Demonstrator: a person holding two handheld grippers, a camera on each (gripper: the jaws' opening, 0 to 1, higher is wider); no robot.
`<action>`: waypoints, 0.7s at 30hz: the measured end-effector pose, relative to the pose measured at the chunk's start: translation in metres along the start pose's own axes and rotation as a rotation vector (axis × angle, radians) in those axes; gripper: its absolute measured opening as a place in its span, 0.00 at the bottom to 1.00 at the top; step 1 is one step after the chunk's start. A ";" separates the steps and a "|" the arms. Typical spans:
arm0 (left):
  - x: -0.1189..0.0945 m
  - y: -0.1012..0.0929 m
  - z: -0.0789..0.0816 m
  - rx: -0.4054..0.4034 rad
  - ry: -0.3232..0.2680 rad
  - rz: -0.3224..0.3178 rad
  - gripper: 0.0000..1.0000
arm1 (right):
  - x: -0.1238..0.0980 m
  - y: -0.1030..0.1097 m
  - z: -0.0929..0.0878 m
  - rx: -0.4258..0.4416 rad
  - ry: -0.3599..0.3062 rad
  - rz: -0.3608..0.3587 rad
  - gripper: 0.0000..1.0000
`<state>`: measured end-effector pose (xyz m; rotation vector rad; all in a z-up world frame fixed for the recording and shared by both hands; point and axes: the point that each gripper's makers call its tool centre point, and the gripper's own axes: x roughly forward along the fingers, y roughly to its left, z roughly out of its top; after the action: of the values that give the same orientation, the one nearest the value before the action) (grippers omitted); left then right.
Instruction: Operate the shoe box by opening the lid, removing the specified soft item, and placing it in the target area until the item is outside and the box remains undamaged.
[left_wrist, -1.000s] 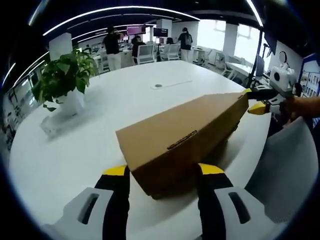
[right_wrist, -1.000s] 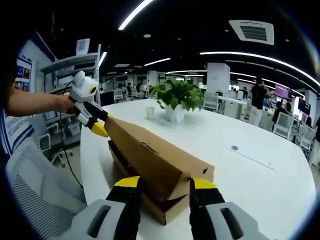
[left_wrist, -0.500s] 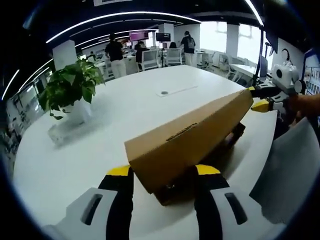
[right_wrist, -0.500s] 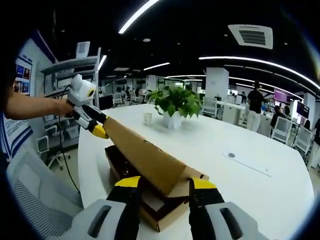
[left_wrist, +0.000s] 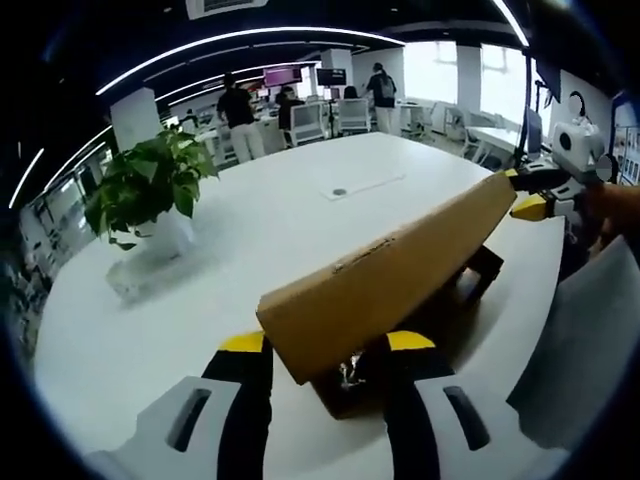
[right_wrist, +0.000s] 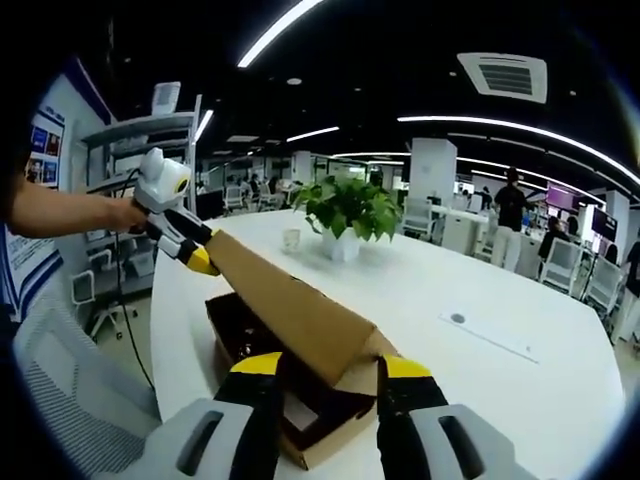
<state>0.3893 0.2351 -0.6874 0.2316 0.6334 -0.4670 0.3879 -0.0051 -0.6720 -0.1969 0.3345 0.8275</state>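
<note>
Both hand-held grippers, left (left_wrist: 325, 345) and right (right_wrist: 330, 368), clamp opposite lid ends.

The shoe box (right_wrist: 300, 430) sits on the table (left_wrist: 250, 230) near its edge, with the lid (left_wrist: 390, 285) tilted up above the base, one long side raised. The left gripper (left_wrist: 318, 352) holds one end of the lid and the right gripper (right_wrist: 320, 372) the other end, so each gripper shows at the far end of the lid from the other. A potted plant (left_wrist: 150, 190) stands on the table well apart from the box, farther in from the edge, with a small cup (right_wrist: 291, 239) just beside it. A chair (right_wrist: 70, 390) stands off the table edge next to the box. People (left_wrist: 238, 110) stand far behind the table.
</note>
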 end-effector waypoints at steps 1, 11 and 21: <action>0.000 0.001 0.002 -0.002 -0.005 0.004 0.40 | 0.000 -0.001 0.001 0.000 -0.001 -0.002 0.33; 0.001 0.010 0.015 -0.002 -0.034 0.043 0.37 | 0.005 -0.010 0.012 0.005 -0.016 -0.018 0.32; 0.007 0.017 0.026 -0.001 -0.042 0.077 0.34 | 0.008 -0.017 0.019 -0.003 -0.014 -0.019 0.31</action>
<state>0.4162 0.2388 -0.6704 0.2441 0.5817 -0.3966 0.4095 -0.0047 -0.6572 -0.1969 0.3178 0.8106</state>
